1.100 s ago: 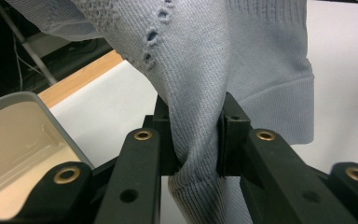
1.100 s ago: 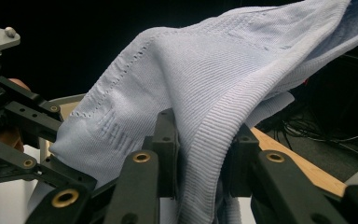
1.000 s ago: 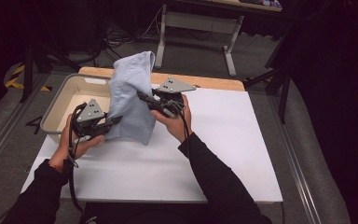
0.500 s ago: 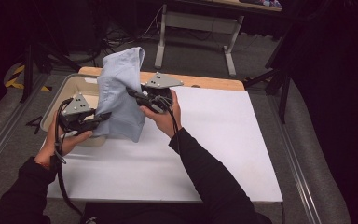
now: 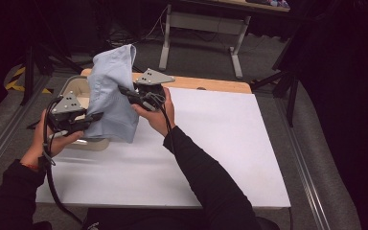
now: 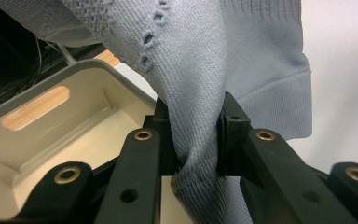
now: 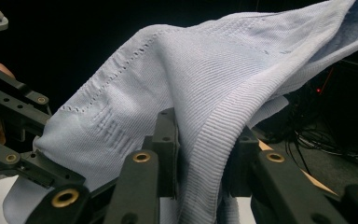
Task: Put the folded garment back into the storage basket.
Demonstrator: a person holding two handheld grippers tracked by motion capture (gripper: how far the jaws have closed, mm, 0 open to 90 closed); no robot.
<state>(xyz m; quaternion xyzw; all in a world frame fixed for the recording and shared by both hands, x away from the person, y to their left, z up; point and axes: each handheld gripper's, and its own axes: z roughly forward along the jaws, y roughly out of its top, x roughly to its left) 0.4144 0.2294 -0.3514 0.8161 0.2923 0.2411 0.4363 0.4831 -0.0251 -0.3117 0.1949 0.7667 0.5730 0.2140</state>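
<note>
In the high view, the left claw [image 5: 95, 116] and the right claw [image 5: 123, 90] both grip a pale blue knitted sweater [image 5: 110, 98], which hangs in the air between them, above the right end of a beige plastic tub [image 5: 72, 85]. The tub sits at the far left of the white worktop [image 5: 211, 143]. The left claw pinches the garment low on its left edge; the right claw pinches it higher, on the side toward the person's right hand [image 5: 155, 115].

In the left gripper view, the left claw [image 6: 196, 133] is clenched on a bunched fold of the sweater [image 6: 205, 70], the knit squeezed tight between both pads. A ribbed hem hangs to the right over the worktop [image 6: 345, 60], and the tub [image 6: 51, 135] lies open below at the left.

In the right gripper view, the right claw [image 7: 205, 154] clamps a ribbed edge of the sweater [image 7: 191, 88], the fabric pressed between its pads. The cloth stretches leftward to the other gripper [image 7: 14, 135].
</note>
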